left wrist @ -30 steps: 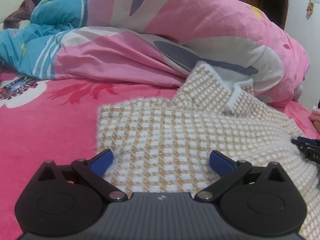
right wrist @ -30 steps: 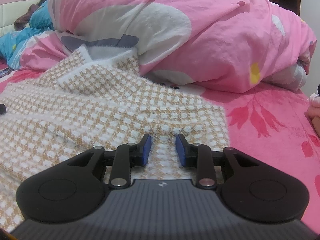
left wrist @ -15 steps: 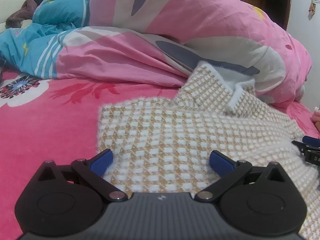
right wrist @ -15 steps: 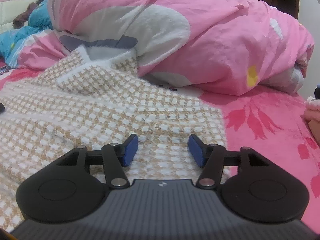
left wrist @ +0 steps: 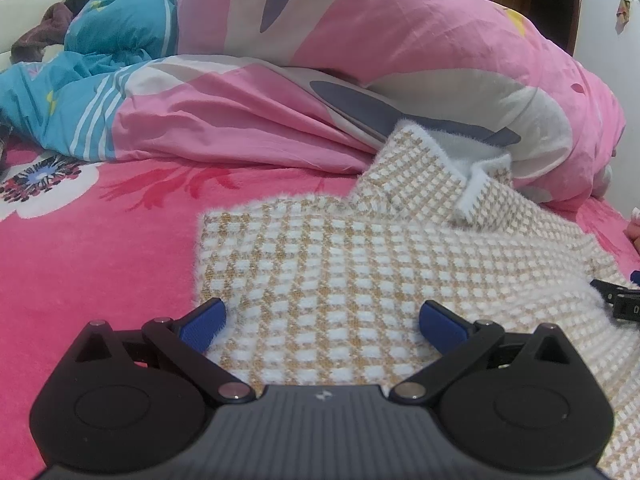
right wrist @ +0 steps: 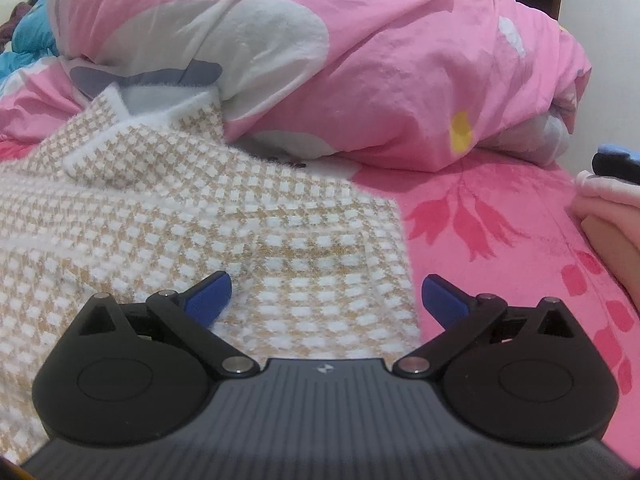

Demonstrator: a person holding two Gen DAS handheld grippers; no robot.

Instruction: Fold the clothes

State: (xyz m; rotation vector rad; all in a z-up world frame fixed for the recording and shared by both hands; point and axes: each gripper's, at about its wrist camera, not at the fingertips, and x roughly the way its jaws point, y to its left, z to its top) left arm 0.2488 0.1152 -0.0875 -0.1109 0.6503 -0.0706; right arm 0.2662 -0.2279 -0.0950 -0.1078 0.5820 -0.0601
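A fuzzy tan-and-white checked garment (left wrist: pixel 360 264) lies spread on the pink bedsheet (left wrist: pixel 92 264), its collar end (left wrist: pixel 468 160) against the duvet. My left gripper (left wrist: pixel 322 322) hovers open over the garment's near left corner, nothing between its blue pads. In the right wrist view the same garment (right wrist: pixel 200 232) fills the left half. My right gripper (right wrist: pixel 326 300) is over its near right edge, jaws opening wide, with cloth lying below them but no pad pressing on it. The right gripper's tip (left wrist: pixel 618 300) shows at the left view's right edge.
A bulky pink, white and grey duvet (left wrist: pixel 400 60) is heaped behind the garment, with a blue quilt (left wrist: pixel 100 64) to the far left. A pale pink folded cloth (right wrist: pixel 612 216) sits at the bed's right side. A dark doorway (left wrist: pixel 552 4) stands behind.
The right gripper's jaws spread from nearly together to wide apart, and it shifted slightly toward the garment's right edge. The left gripper stayed open and still.
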